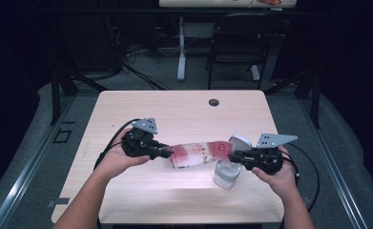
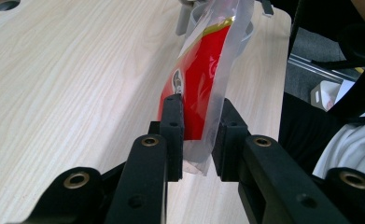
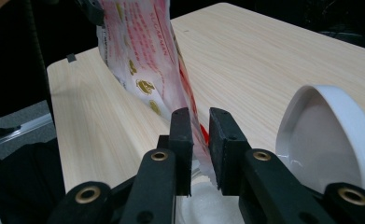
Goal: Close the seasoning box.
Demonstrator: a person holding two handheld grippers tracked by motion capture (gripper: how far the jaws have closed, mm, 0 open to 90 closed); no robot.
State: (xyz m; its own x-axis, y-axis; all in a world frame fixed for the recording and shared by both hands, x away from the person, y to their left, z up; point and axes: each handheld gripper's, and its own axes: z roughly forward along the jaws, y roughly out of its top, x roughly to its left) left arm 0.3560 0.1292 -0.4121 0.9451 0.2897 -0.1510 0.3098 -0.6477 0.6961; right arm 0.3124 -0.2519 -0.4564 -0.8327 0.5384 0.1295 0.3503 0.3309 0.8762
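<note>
Packet (image 1: 198,154) stretched between both grippers, lifted off the bench (image 1: 184,112) and hanging lengthwise from one hand to the other. The left gripper (image 1: 165,153) pinches one end of it, the right gripper (image 1: 232,156) pinches the other, and the red-and-white plastic spans the gap between them.

From the left gripper view, the packet (image 2: 199,74) runs straight ahead from the left gripper (image 2: 199,135), its clear sealed edge caught between the two black jaws (they are clamped on the film, with only the plastic between them). Beyond the packet's far end, a grey container rim (image 2: 245,32) peeks out at the edge of the bench (image 2: 68,93).

From the right gripper view, the right gripper (image 3: 200,144) has its jaws pressed close together on the packet (image 3: 143,60), which rises up and away from them, red print and small gold marks showing on the white film. Just to the right of this gripper sits a white lid (image 3: 325,135), tilted up on its hinge side, and directly below the jaws lies something white and grainy, though what holds it is hard to make out here.

In the high view, a white container (image 1: 227,174) stands on the bench right under the right gripper, its lid open behind it, touching distance from the packet's end.
</note>
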